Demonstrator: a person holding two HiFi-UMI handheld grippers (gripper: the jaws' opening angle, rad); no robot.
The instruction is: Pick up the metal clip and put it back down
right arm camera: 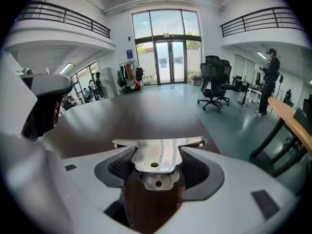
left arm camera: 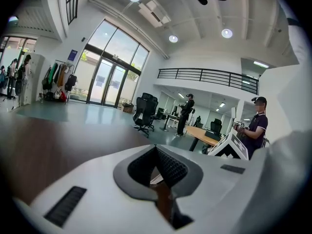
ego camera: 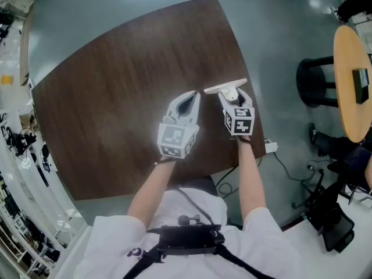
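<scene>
Worktop (ego camera: 116, 97) of dark wood fills the middle of the head view, with both tools over its near right part. On the left of the pair, the left tongs (ego camera: 193, 96) are pinched together. Their ribbed pads meet at the tips, and the left gripper view shows nothing between them. They have no part in this step and are best kept where they hang, beside the other tool but clear of it. To their right, the right tongs (ego camera: 230, 95) stand wide, clamped on the metal clip (ego camera: 225, 86). Its narrow pierced tab sits between the pads and its long flat bar lies crosswise beyond the tips, over the worktop near the right edge. Whether the bar already touches the wood cannot be told from these views. With the clip in hand, the step looks to be the putting down. To do it well, level the bar with the surface so both ends meet it together and keep it well inside the edge. Let go only once the metal rests flat, then draw straight back so the pads do not drag the tab.
</scene>
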